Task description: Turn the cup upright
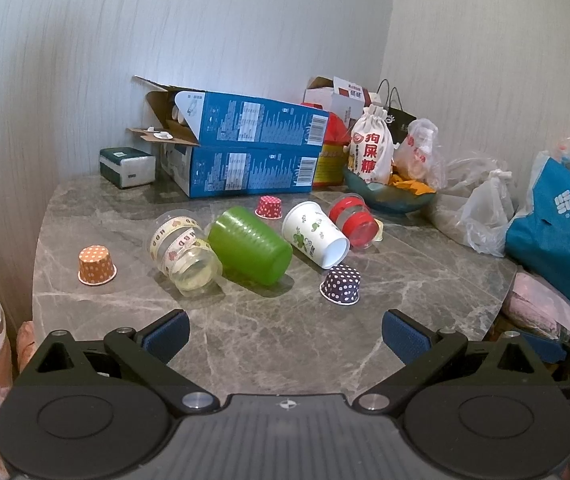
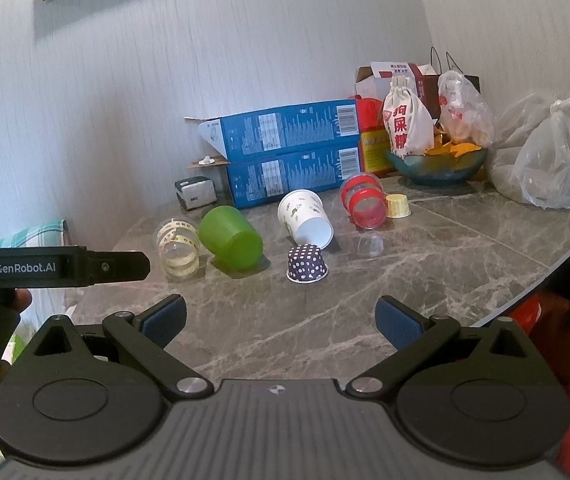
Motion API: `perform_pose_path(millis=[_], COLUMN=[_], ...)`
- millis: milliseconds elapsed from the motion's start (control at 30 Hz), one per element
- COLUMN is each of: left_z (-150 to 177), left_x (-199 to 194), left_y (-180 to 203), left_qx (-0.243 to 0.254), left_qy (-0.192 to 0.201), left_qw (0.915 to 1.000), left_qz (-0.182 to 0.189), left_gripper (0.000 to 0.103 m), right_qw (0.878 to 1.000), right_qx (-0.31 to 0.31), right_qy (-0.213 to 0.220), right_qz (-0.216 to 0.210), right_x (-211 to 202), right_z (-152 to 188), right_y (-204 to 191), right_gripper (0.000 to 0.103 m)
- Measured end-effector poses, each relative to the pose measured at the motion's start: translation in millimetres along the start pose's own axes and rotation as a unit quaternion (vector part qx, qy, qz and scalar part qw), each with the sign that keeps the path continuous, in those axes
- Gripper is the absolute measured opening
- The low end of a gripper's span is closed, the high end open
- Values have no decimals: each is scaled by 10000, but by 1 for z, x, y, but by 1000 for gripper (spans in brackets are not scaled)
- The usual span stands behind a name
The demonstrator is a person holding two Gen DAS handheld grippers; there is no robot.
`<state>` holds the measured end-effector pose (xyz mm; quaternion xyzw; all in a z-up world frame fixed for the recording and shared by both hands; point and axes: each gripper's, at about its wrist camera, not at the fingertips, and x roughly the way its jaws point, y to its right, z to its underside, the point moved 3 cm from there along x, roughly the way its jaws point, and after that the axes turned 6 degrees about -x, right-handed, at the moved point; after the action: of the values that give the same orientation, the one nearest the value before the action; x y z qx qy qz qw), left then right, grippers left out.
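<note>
Holding both grippers back from the marble table (image 1: 269, 332), we note the left gripper (image 1: 285, 338) and the right gripper (image 2: 281, 320) each with blue pads spread wide and nothing between them. Ahead lies a row of tipped cups: a clear banded cup (image 1: 183, 254), a green cup (image 1: 249, 250), a white printed cup (image 1: 315, 234) and a red-banded clear cup (image 1: 355, 220), all on their sides. Which one the task means we cannot tell. Their long axes run roughly toward us, slanting right, with the white cup's open mouth facing the grippers and the green one showing its closed base. Small dotted paper cups sit mouth-down: orange (image 1: 96, 265) far left, red (image 1: 269, 207) behind, navy (image 1: 341, 284) nearest. In the right view the navy cup (image 2: 307, 264) stands almost straight ahead of the open jaws, so the right hand seems the nearer one for it and for the white cup (image 2: 305, 218); the left gripper, seen side-on there, sits nearer the clear banded cup. Every cup looks empty (the clear ones show only table through them). Behind, a teal bowl (image 1: 389, 194) holds a cloth pouch (image 1: 371, 146) and orange snacks; two blue boxes (image 1: 245, 152) are stacked, the upper one open at its end.
</note>
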<state>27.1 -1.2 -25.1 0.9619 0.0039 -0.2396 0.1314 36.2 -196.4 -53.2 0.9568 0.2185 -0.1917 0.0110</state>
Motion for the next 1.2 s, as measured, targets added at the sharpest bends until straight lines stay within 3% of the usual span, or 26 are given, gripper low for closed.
perform_pose_path(millis=[467,733,967,1200], left_z=[-16,-31,-36,-34], left_x=[10,39,45,46], left_y=[-19,-40,-47,-57], left_qx=[-91,-351,-473,-465], left_qy=[48,-454,-651,-731], left_qw=[9999,9974,9934,9934], left_qz=[-21,438,812,751], left_gripper=[103,103,103,103], right_qw=[9993,9976,9895,9685], right_qx=[-130,-411,-542,-92], right_qy=[-339,-531,-1340,-2479], right_qz=[-46,-150,-4,208], right_x=[16,52,133,249], right_z=[-12,-63,-118,-145], right_y=[-7,1,32,94], right_gripper=[102,102,102,102])
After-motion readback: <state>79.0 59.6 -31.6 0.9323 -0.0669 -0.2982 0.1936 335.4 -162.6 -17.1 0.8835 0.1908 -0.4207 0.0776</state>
